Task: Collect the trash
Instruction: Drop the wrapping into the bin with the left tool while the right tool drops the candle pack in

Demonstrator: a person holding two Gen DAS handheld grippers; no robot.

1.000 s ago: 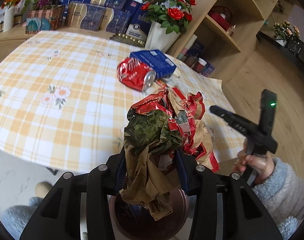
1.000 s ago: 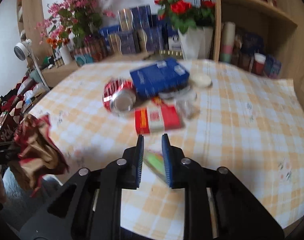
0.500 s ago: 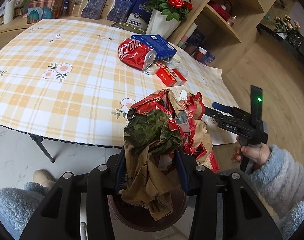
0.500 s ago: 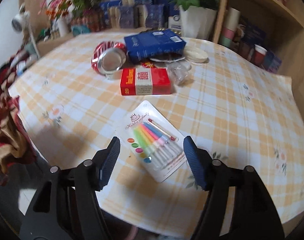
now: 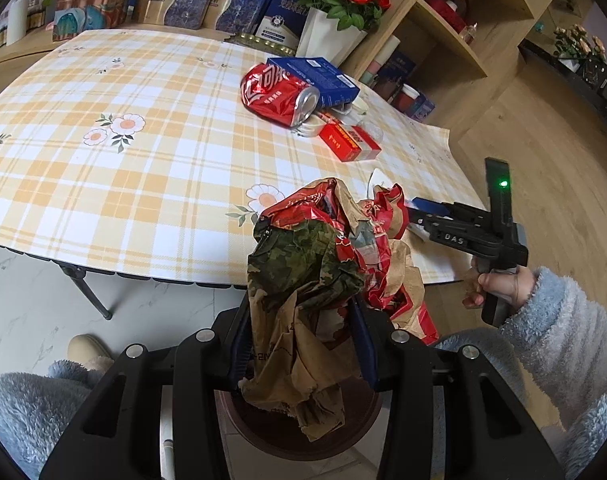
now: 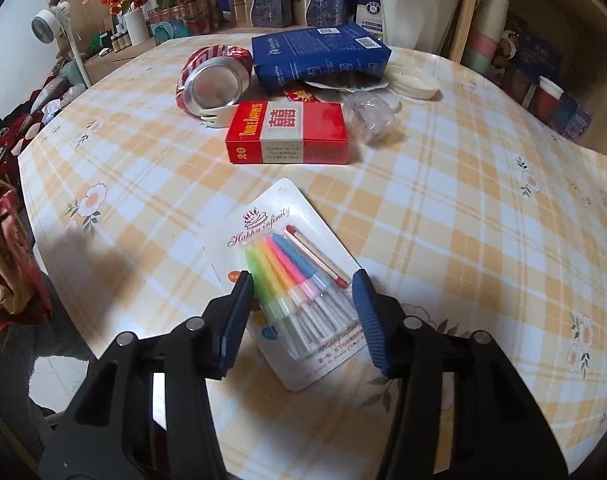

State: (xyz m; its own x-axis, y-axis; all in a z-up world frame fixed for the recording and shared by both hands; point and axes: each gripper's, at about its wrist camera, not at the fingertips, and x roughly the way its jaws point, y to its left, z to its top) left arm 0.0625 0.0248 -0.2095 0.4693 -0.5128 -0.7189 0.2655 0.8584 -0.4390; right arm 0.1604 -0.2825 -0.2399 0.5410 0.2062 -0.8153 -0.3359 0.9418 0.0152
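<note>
Right gripper [image 6: 301,304] is down over the candle pack [image 6: 291,276] at the lower middle of its view, jaws apart and just now narrowing after opening wide, one on each side of the bundled candles, pads not yet pressing. The pack lies flat on the checked worktop [image 6: 443,200] near its front edge, and its long axis runs diagonally from upper left to lower right of the frame, so the jaws cross it at a slant, not square. Left gripper [image 5: 303,344] sits low in its own view, clamped on a crumpled wad of wrappers [image 5: 311,280], above a dark round bin [image 5: 303,432]. So the right hand is plainly the nearer one. Further up the worktop wait the red carton [image 6: 287,132], crushed can [image 6: 213,82] and blue box [image 6: 319,56].
</note>
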